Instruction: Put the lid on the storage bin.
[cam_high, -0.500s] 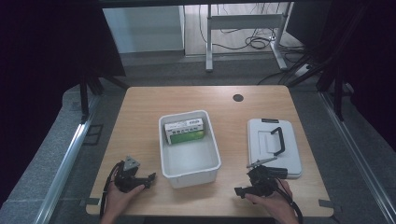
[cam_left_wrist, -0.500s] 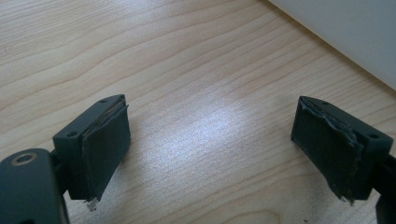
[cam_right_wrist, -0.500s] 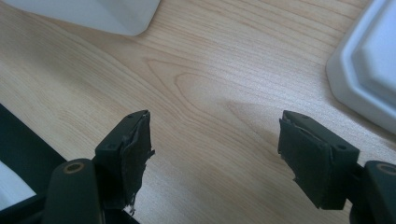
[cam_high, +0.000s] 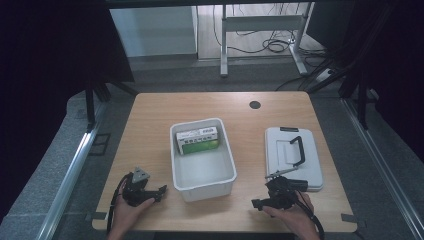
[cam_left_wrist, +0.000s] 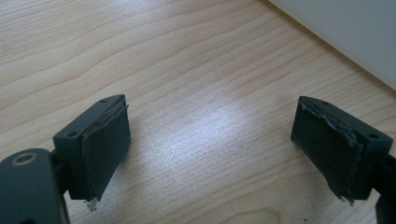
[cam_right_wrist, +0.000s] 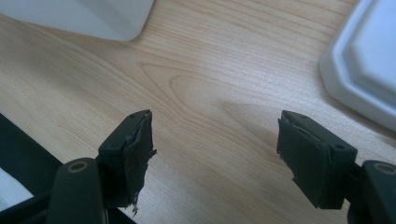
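High view: two grippers — left gripper (cam_high: 161, 189), right gripper (cam_high: 255, 203) — both wide, flanking one bin (cam_high: 202, 186).

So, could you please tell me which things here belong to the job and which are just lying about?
In the job:
- white bin
- green box inside it
- grey lid beside it
- left gripper and right gripper, both open

Lying about:
- cables on the floor
- metal frame

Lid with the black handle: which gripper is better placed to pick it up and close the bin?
Right. The right gripper, open, sits just below the lid; the left gripper is across the bin.
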